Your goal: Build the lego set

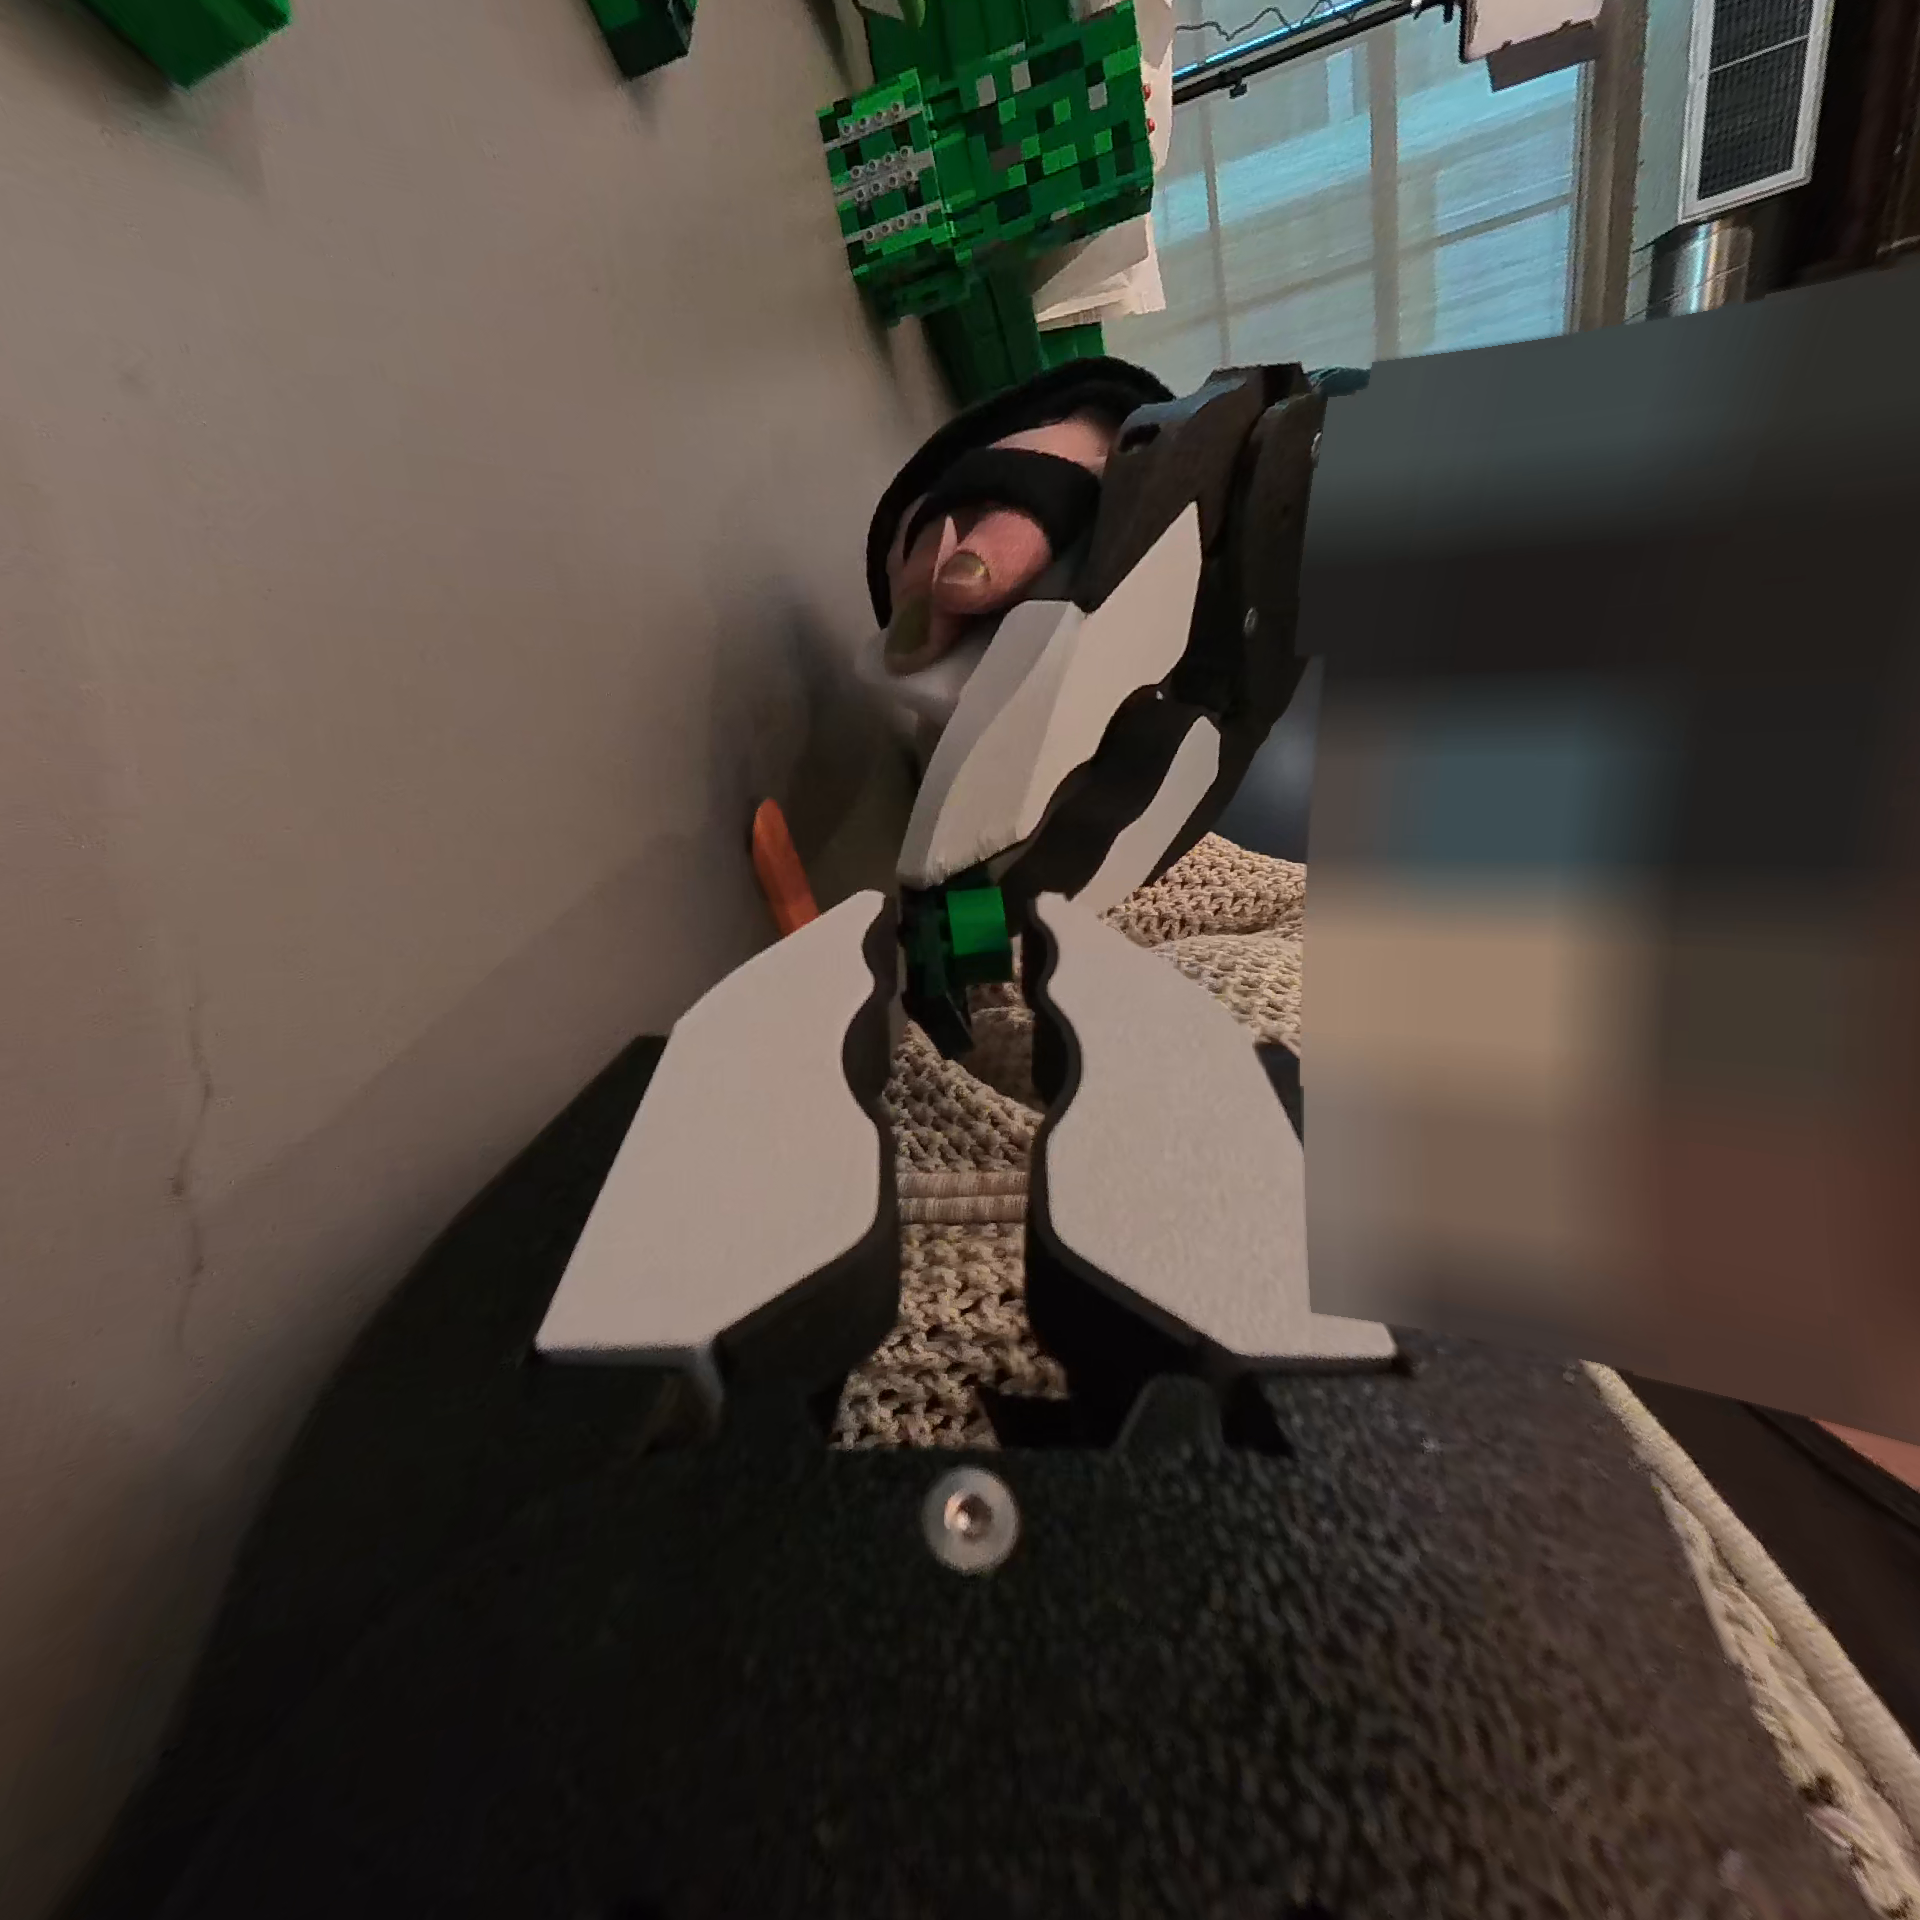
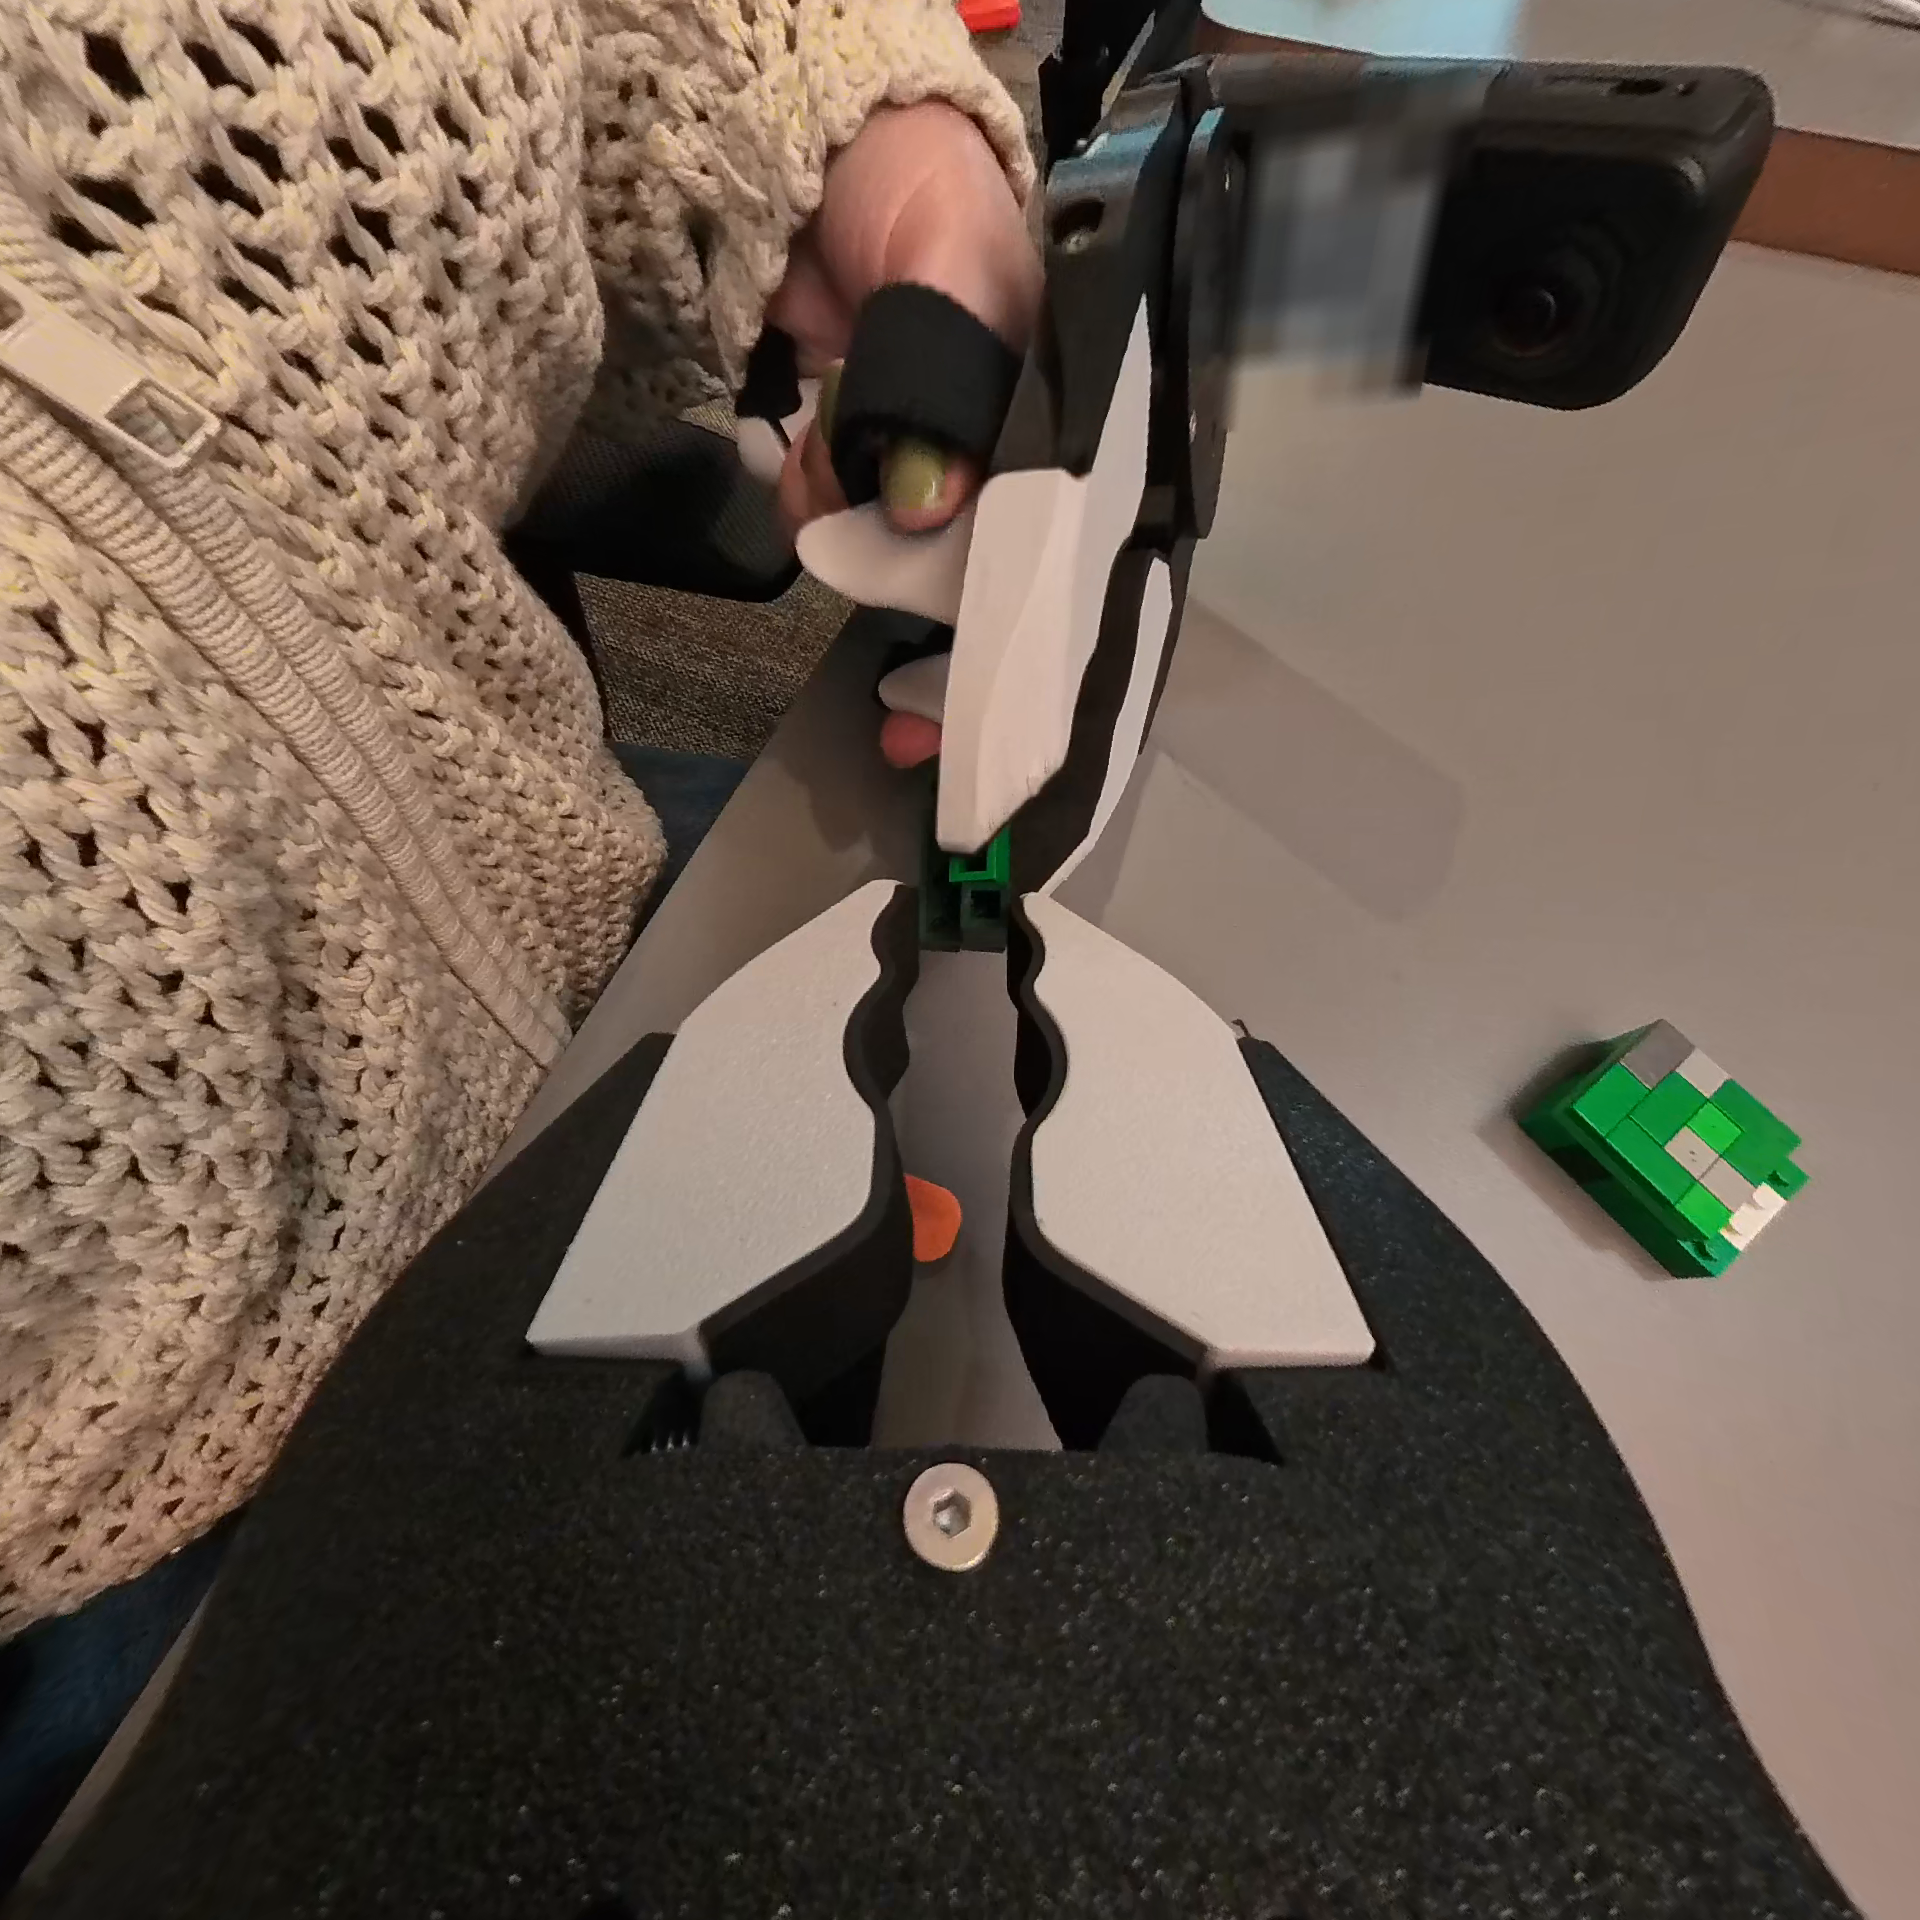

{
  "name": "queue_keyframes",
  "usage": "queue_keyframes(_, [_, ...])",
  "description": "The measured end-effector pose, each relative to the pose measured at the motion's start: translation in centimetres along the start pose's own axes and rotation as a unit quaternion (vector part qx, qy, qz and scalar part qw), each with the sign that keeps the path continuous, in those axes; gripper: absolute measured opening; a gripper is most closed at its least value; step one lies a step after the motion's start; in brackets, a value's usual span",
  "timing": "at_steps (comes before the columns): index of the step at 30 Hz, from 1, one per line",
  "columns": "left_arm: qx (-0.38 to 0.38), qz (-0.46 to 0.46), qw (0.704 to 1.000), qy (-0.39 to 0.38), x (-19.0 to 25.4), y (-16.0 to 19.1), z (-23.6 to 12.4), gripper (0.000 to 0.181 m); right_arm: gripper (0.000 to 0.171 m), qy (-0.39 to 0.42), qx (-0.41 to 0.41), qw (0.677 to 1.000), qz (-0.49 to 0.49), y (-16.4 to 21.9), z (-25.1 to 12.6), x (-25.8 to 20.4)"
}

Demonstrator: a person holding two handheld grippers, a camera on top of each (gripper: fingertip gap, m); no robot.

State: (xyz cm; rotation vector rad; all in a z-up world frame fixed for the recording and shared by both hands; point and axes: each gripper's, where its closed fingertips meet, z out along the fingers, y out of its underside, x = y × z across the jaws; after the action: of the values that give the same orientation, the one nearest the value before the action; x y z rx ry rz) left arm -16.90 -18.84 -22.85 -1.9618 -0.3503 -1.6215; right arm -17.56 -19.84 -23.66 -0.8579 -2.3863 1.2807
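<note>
A small green lego piece (image 1: 961, 951) of bright and dark green bricks is held in the air between both grippers, near the table's front edge. My left gripper (image 1: 961, 920) is shut on it from below in the left wrist view. The right gripper (image 1: 987, 878) comes down from above and clamps its top. In the right wrist view my right gripper (image 2: 961, 904) is shut on the same piece (image 2: 966, 899), and the left gripper (image 2: 1008, 847) grips it from the far side. Most of the piece is hidden by fingers.
A large green pixel-patterned lego model (image 1: 997, 177) stands at the far side of the grey table (image 2: 1455, 727). A small green and white sub-assembly (image 2: 1662, 1143) lies to the right. An orange tool (image 2: 930, 1216) lies under the grippers. A person's knitted sleeve (image 2: 312, 623) is close by on the left.
</note>
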Motion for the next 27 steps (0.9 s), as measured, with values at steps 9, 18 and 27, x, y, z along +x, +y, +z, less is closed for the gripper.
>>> queue_keyframes(9, [-0.004, -0.002, 1.000, -0.010, -0.33, 0.09, -0.05, 0.019, 0.015, 0.003, -0.004, 1.000, -0.012, 0.07, 0.13, -0.10])
queue_keyframes(18, [0.006, -0.018, 1.000, -0.008, -0.75, 0.20, -0.17, 0.018, 0.016, 0.017, -0.017, 0.999, -0.047, 0.43, 0.51, -0.21])
queue_keyframes(27, [0.012, 0.016, 1.000, -0.021, -0.65, -0.19, -0.24, 0.018, 0.015, 0.027, -0.005, 0.999, -0.041, 0.22, 0.34, 0.16])
